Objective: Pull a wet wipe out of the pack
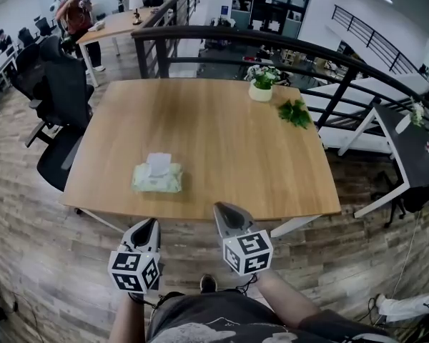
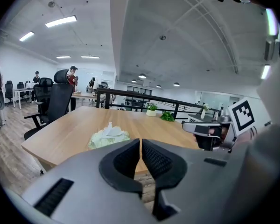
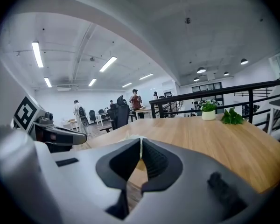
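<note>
We hold both tools short of the near edge of the wooden surface (image 1: 222, 141), so the step in hand looks like the approach. The left hand-held gripper (image 1: 151, 224) has its jaws pressed together with nothing between them, and the right hand-held gripper (image 1: 221, 208) is likewise closed and empty. The wet wipe pack (image 1: 157, 179) lies flat on the surface, straight ahead of the left hand-held gripper and ahead and to the left of the right one, well apart from both. A white wipe (image 1: 159, 163) stands up from the pack's top opening, a ready tab to take.

To do this well, we judge that the jaws must open before either tool reaches the pack, since closed tips would only push it along. The pack looks soft and light, so it will probably lift or slide with the wipe. We would press the left hand-held gripper down on the pack's near end, clear of the opening, and bring the right one in from its side to pinch the raised wipe low, near its root. Then we would pull up and slightly away in one steady draw. A small potted plant (image 1: 261, 84) sits far beyond the pack, out of the way
</note>
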### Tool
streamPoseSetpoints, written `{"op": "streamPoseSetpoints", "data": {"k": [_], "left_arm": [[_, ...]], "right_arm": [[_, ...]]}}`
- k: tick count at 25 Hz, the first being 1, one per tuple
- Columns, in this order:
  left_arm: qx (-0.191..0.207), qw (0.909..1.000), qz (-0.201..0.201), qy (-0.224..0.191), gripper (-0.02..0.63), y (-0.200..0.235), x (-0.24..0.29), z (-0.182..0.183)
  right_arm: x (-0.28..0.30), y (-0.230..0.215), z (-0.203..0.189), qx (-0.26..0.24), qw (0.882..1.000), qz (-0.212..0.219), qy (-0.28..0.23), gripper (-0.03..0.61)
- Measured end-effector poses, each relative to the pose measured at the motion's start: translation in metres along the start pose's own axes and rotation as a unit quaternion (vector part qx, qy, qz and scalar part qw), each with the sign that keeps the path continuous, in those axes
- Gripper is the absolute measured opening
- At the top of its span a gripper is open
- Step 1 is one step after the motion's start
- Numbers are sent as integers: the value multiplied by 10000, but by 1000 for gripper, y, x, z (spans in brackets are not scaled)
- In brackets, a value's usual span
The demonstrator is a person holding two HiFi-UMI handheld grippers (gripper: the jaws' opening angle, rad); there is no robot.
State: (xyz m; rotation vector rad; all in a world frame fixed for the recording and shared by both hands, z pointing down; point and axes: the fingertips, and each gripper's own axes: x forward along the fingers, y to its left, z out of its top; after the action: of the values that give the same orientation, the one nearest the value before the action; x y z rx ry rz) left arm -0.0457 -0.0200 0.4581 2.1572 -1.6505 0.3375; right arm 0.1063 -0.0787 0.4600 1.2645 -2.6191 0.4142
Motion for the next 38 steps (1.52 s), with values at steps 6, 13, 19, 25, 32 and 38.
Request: {"op": "streamPoseSetpoints", "data": {"k": [6,13,19,25,32,38], "left_arm": [[68,9999,98,113,26,0,6,0],[-16,9997,185,150,26,8,7,-1],[-47,9997,79,218,26,22,21,-4],[-63,9997,-77,225,26,41,43,7],[-36,9993,-154,330,26,71,72,19],[51,9979,-442,462,26,85,97,23]], "right_arm": [[2,-10,-3,172,9998,41,-18,26],[7,-5,-5,169,9998,128,29,26],[23,-1,-8,134,9997,94,156,26],[50,8,-4,18,9996,90,270,26],[89,6,6,-19,9995,-53,324,26],[122,4,6,32,9987,-123,492,26]]}}
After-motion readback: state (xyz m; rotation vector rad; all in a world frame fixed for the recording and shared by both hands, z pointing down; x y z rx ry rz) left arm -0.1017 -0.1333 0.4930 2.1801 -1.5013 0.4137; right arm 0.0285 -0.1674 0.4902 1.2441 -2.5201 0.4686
